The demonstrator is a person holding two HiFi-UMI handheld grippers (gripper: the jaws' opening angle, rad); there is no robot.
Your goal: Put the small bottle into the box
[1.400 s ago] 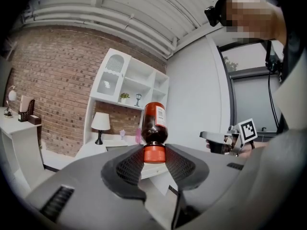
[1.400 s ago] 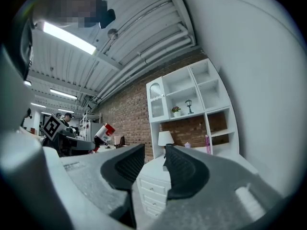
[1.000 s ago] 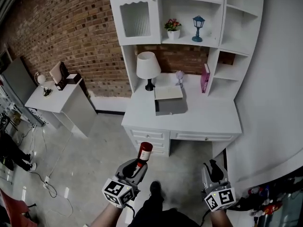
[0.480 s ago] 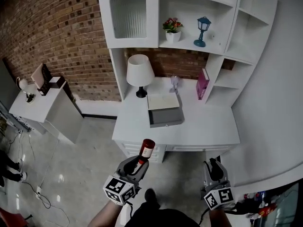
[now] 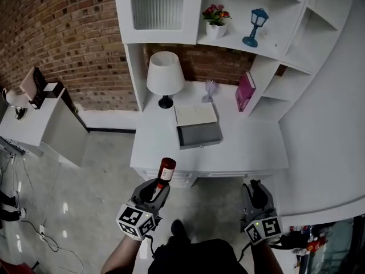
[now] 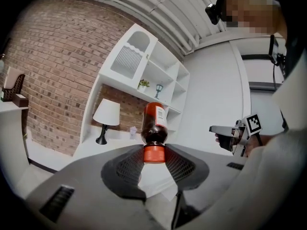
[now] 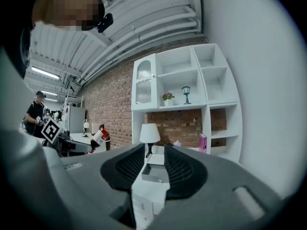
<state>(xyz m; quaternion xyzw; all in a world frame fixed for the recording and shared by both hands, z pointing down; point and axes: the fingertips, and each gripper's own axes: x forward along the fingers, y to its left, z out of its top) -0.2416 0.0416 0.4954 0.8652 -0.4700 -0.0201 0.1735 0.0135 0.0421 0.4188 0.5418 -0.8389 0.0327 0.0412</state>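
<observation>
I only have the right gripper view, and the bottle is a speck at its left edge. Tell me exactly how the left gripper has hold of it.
Observer: The left gripper is shut on the small bottle by its orange cap. The dark body and its label stick out beyond the jaws.
Operator: Now give me where both grippers are relative to the desk and box.
Observer: From the head view, both the left gripper and the right gripper hang over the floor, short of the desk's front edge. The open grey box lies on the desk ahead, roughly between their two lines.
</observation>
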